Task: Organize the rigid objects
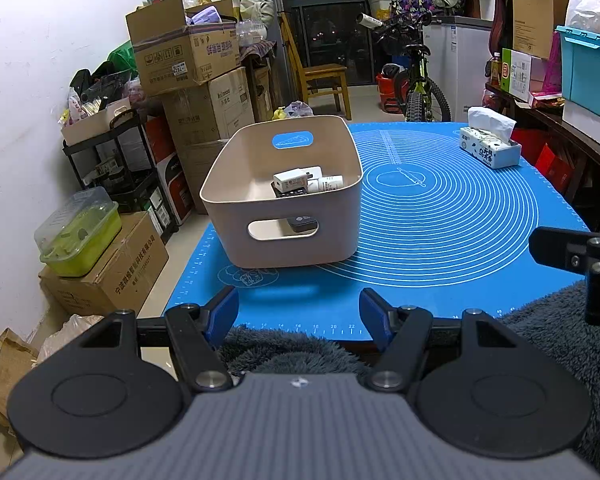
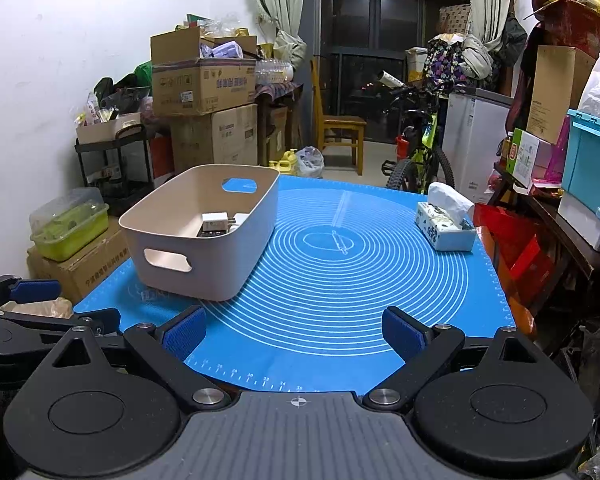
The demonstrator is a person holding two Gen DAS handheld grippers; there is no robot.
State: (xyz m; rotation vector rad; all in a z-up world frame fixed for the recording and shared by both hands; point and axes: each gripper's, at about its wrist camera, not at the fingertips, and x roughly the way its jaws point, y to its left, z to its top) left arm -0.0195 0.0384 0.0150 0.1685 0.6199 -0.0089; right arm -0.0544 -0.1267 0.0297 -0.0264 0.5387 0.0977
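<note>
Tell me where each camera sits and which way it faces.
Left wrist: on the left gripper at the near table edge, facing the beige bin; its open blue pads and the right gripper show.
Right wrist: on the right gripper, facing the blue mat; the left gripper shows at the left edge.
Shared: bin, mat, tissue box, bicycle.

A lived-in home, in a room used partly for storage. Stacked cardboard boxes (image 2: 204,88) line the white wall, a bicycle (image 2: 420,148) leans by a white chest freezer (image 2: 476,140), and a wooden chair (image 2: 340,124) stands before curtained balcony doors (image 2: 380,40). A blue baking mat (image 2: 340,280) covers the table, with a tissue box (image 2: 444,228) on it.
</note>
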